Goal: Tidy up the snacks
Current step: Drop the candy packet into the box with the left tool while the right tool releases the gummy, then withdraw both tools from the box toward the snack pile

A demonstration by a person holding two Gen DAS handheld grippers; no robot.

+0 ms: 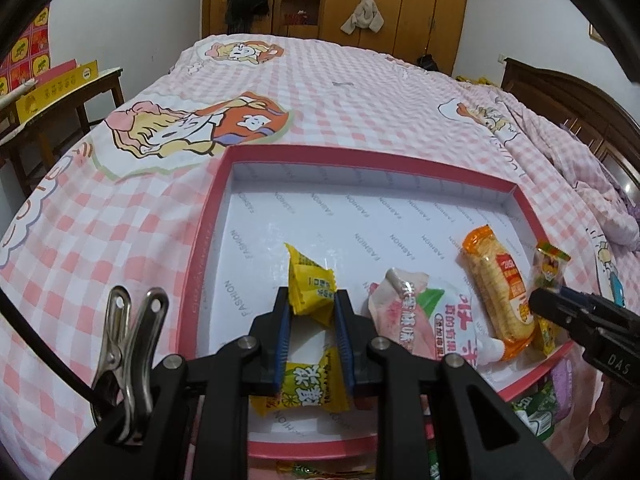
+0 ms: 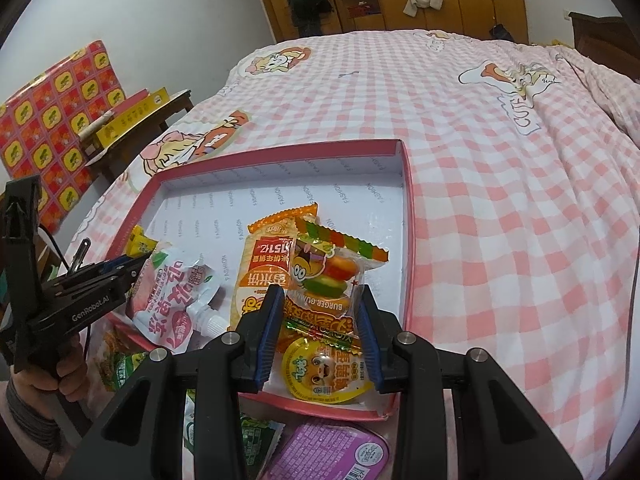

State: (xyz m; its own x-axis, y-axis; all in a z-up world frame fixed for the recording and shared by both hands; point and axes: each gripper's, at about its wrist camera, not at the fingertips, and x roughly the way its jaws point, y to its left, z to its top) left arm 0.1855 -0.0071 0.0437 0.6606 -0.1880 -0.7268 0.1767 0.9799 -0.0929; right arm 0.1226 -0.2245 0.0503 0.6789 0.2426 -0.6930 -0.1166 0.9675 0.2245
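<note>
We hold the left tool [image 1: 312, 312] clenched on a yellow candy packet [image 1: 310, 292] and the right tool [image 2: 318, 308] clenched on a burger gummy packet [image 2: 334, 276], both low over the pink-rimmed box [image 1: 208, 216] on the bed [image 1: 340, 92]. To place well, we judge each packet should touch the box floor before release, clear of its neighbours. Box contents: peach drink pouch [image 1: 420, 316] at centre, orange rice cracker pack [image 1: 496, 288] toward 3 o'clock, a second yellow candy [image 1: 304, 394] at 6 o'clock, a round yellow jelly cup [image 2: 326, 368] under the right tool.
</note>
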